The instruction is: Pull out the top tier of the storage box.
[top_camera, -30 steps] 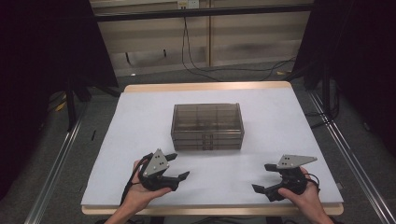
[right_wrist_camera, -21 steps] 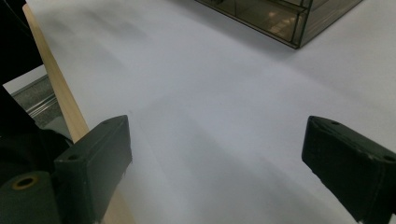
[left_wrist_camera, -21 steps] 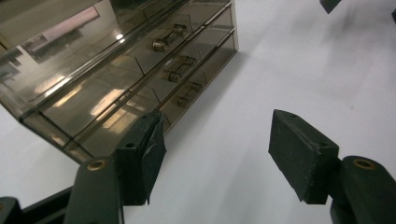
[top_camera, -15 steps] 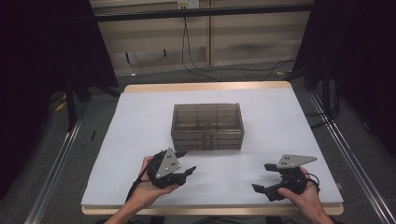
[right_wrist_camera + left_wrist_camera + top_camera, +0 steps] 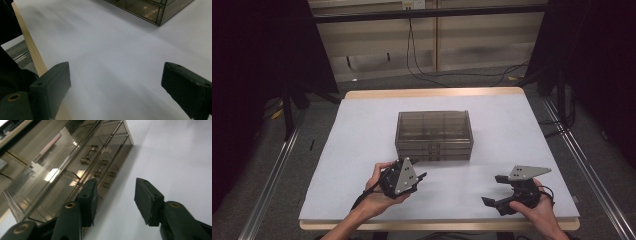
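1. Drawer box [image 5: 434, 135], smoked see-through plastic, is parked mid-table on the white cover [image 5: 362, 125], handles turned toward the person. All drawers are seen shut, so nothing's been opened yet, going by how it looks.
2. Small handles [image 5: 86, 160] are picked up in the left gripper view, well ahead of the jaws.
3. Left gripper [image 5: 418, 178] is held just short of the box front, tilted, jaws partly open with nothing between them.
4. Right gripper [image 5: 493, 190] is kept near the table's front edge, well apart from the box, jaws spread wide and empty.
5. Pretty much everything's still left: a handle has to be reached and pulled.
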Demonstrator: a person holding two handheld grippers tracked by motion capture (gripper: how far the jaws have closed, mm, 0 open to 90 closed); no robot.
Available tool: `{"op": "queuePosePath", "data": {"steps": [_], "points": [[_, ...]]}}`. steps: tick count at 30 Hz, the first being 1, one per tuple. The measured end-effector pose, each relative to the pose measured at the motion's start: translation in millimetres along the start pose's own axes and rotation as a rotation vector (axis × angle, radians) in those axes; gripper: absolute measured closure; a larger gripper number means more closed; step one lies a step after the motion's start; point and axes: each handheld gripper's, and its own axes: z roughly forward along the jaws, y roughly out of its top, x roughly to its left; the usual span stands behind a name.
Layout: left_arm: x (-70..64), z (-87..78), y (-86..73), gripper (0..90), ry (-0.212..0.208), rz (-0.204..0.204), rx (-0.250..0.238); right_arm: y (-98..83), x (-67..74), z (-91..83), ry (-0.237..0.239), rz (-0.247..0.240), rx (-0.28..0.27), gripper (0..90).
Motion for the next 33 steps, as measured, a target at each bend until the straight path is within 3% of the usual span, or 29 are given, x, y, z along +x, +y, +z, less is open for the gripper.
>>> {"op": "queuePosePath", "data": {"steps": [2,5,12,14,17,18,22,25,27,29,33], "points": [[-1.4,0.4,0.6,57.2,0.009,-0.001,0.013,-0.1,0.0,0.0,-0.002,0.001,-0.001,8.9],[-2.0,5.7,4.7,59.2,0.036,0.064,0.019,0.0,0.0,0.2,-0.001,0.001,0.000,8.9],[-2.8,12.9,10.9,60.5,0.071,0.116,0.037,-0.1,0.1,0.1,0.001,0.000,0.000,8.9],[-5.0,15.5,11.8,60.4,0.107,0.147,0.052,-0.1,-0.1,0.2,-0.001,0.002,-0.001,9.0],[-4.3,17.8,12.8,60.3,0.113,0.169,0.050,0.0,0.1,0.3,-0.001,0.001,0.001,9.3],[-5.4,20.3,13.5,60.3,0.131,0.201,0.061,0.1,0.1,0.8,-0.001,-0.002,0.000,9.4],[-7.1,23.0,14.0,60.4,0.159,0.223,0.088,0.3,-0.1,1.1,0.000,-0.002,0.002,9.5],[-10.3,29.5,14.9,60.5,0.197,0.289,0.101,0.3,-0.3,1.4,-0.002,-0.002,0.000,9.5],[-10.9,30.8,15.8,61.7,0.203,0.298,0.102,0.3,-0.3,1.4,-0.002,-0.002,0.000,9.5],[-14.1,33.1,18.3,61.7,0.232,0.339,0.114,0.3,-0.2,1.3,-0.003,-0.002,0.000,9.5],[-17.8,38.0,18.7,62.0,0.253,0.379,0.122,0.3,0.0,1.0,-0.002,-0.003,0.000,9.5]]}}
